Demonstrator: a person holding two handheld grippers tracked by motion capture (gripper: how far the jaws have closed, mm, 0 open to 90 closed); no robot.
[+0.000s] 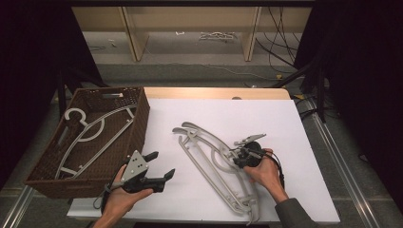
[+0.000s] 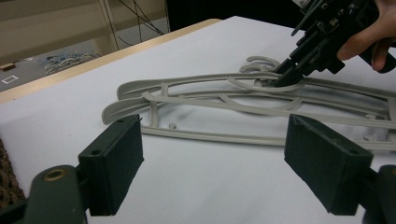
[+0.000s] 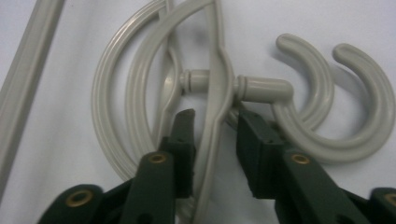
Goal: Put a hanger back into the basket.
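Two grey plastic hangers [image 1: 214, 164] are seen lying stacked on the white worktop [image 1: 294, 123], running from its middle toward the near edge, with their hooks toward the right side. The right gripper [image 1: 249, 153] is set down over the neck of the stack, and its fingers [image 3: 259, 140] are placed on either side of the top hanger's thin rib just beside the hooks [image 3: 327, 93]; whether the pads already press on the rib cannot be told. The left gripper [image 1: 159, 166] is held wide open and empty above the near left part of the worktop, beside the wicker basket [image 1: 140, 118], in which another hanger [image 1: 90, 133] is laid. Trouble is judged likely if only one rib is caught: the hangers, nested closely, could be dragged together or split, and a narrow rib could twist or slip from the pads once lifted.
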